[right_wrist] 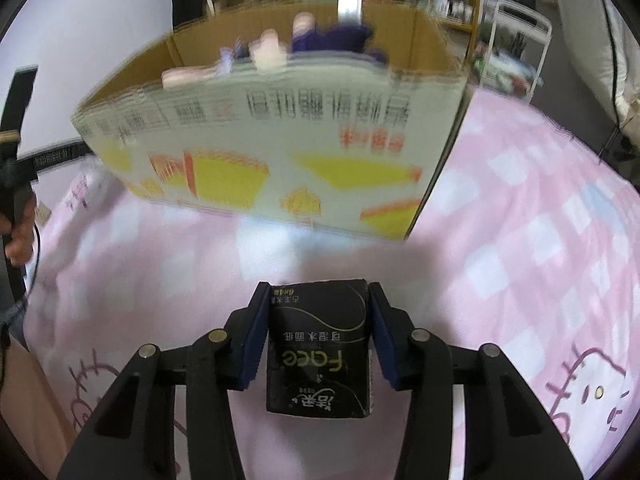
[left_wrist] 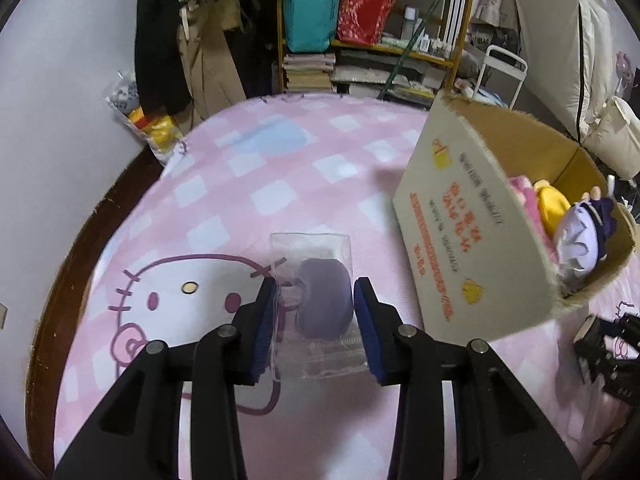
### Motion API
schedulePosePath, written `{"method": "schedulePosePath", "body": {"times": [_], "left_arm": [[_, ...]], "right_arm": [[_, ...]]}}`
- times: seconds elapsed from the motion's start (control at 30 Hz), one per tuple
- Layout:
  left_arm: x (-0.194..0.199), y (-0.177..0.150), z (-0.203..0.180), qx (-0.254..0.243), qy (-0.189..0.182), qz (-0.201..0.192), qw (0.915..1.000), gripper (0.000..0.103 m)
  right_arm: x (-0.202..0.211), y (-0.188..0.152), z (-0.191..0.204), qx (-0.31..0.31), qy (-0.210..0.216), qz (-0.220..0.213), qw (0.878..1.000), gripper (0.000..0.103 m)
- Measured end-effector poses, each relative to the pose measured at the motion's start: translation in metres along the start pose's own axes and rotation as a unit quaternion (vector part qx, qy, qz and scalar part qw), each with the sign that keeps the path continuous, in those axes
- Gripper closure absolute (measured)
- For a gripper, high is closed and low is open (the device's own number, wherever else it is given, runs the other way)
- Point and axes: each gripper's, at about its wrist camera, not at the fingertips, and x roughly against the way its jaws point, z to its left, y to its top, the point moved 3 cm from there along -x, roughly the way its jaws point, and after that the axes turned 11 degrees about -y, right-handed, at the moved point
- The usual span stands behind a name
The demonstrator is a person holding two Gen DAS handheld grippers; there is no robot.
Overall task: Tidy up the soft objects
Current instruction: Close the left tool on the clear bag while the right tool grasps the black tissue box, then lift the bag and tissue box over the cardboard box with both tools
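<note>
My left gripper is shut on a clear plastic pouch that holds a dark purple soft thing, just above the pink cat-print bedsheet. My right gripper is shut on a black tissue pack with white lettering, its blue pads pressing both sides. An open cardboard box stands on the bed to the right of the left gripper and straight ahead of the right one. Inside it lie a yellow plush and a purple-and-white doll.
A wooden shelf with bags, books and bottles stands beyond the bed. Clothes hang at the back left, above a snack bag. A white metal rack stands right of the box. A hand shows at the left edge.
</note>
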Motion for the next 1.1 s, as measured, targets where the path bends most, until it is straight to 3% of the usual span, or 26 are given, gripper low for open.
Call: {"method": "schedulePosePath", "body": {"times": [0.27,0.63,1.1], "left_arm": [[0.060,0.006,-0.024,-0.013,0.019,-0.076,0.9969,0.066],[0.154,0.038,-0.081,-0.052,0.021,-0.200,0.9781,0.066],[0.190,0.082,-0.148,-0.121,0.014,-0.272,0.9545,0.065]], "right_arm": [[0.056,0.014,-0.011,-0.016,-0.003,-0.128,0.992,0.053],[0.120,0.058,-0.004,-0.035,-0.028,-0.262,0.964,0.053],[0.151,0.129,-0.013,-0.029,-0.024,-0.340,0.940,0.053]]}}
